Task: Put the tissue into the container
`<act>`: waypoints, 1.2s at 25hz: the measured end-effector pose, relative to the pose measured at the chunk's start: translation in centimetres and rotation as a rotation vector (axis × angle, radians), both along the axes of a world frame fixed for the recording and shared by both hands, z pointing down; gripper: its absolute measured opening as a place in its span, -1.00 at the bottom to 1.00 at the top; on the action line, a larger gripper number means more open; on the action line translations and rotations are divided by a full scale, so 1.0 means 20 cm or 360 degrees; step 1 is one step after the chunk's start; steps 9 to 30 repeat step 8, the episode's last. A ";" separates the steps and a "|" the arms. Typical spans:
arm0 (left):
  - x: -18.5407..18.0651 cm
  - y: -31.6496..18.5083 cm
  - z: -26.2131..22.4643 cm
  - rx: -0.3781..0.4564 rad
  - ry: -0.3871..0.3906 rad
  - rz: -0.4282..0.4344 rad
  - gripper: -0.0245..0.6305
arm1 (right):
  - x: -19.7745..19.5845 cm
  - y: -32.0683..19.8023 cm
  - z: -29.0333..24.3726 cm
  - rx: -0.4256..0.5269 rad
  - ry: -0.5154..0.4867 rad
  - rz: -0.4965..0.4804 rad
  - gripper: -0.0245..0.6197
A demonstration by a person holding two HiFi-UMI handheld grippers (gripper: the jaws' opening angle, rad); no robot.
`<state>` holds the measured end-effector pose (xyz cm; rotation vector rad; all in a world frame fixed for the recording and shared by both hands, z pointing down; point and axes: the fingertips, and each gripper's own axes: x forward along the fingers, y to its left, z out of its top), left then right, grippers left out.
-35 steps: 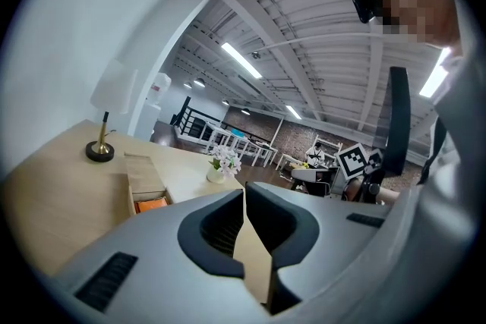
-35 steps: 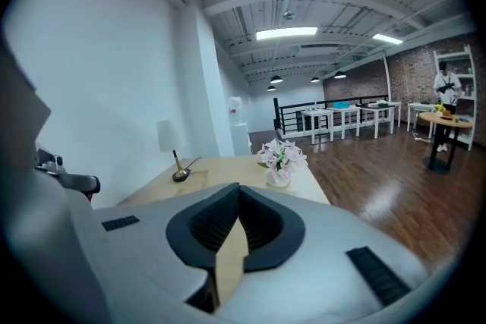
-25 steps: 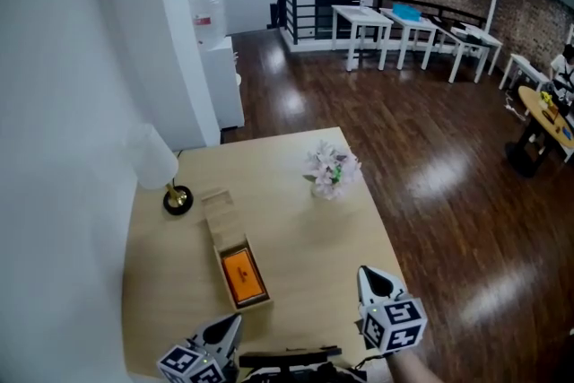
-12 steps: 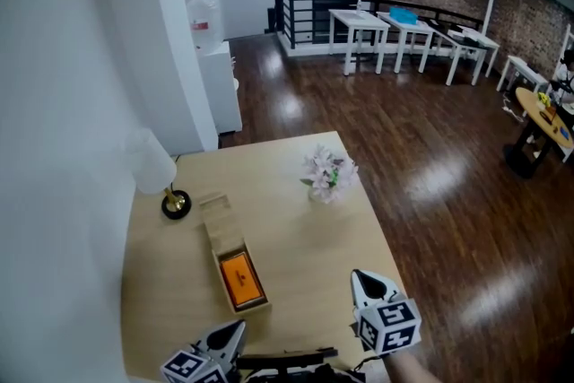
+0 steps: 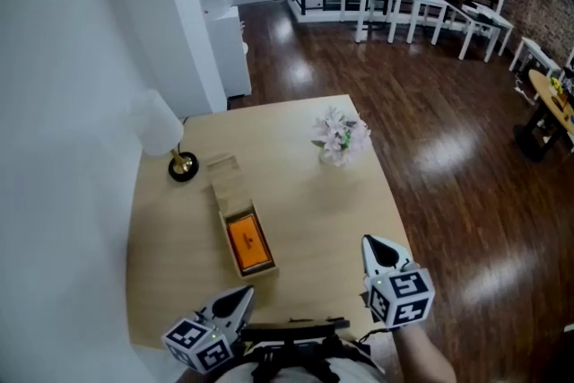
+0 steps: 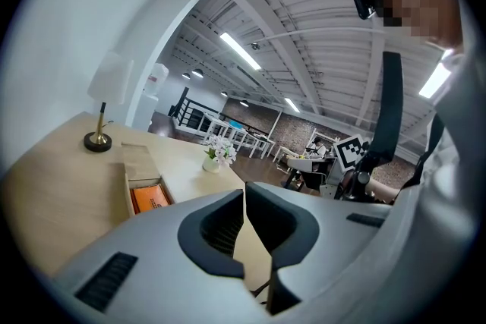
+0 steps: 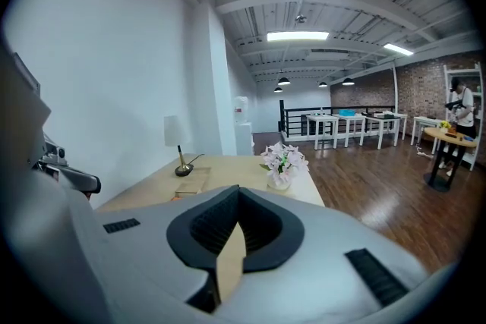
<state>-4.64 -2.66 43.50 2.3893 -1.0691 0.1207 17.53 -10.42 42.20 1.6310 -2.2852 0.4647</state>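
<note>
Standing with its left edge against a white wall, the desk meets open dark floor along its right edge. The left gripper hangs over the near edge and the right gripper by the near right corner, both with fingers clenched on nothing. The wooden container lies lengthwise left of centre, clear of every edge, and an orange packet rests inside its near half. A lamp stands at the far left corner, and a vase of flowers near the far right corner. Bare desk spreads between the container and the right edge.
</note>
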 end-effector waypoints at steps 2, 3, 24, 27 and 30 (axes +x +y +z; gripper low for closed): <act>0.00 -0.01 -0.01 0.0007 0.0003 0.0003 -0.92 | 0.00 -0.01 -0.01 0.0009 0.0005 0.0001 -0.92; 0.00 -0.02 -0.01 0.0010 0.0000 0.0002 -0.92 | -0.01 -0.02 -0.02 0.0014 0.0010 0.0002 -0.92; 0.00 -0.05 -0.04 0.0017 0.0004 0.0018 -0.92 | -0.02 -0.04 -0.03 0.0006 0.0038 -0.0026 -0.92; 0.00 -0.05 -0.04 0.0017 0.0004 0.0018 -0.92 | -0.02 -0.04 -0.03 0.0006 0.0038 -0.0026 -0.92; 0.00 -0.05 -0.04 0.0017 0.0004 0.0018 -0.92 | -0.02 -0.04 -0.03 0.0006 0.0038 -0.0026 -0.92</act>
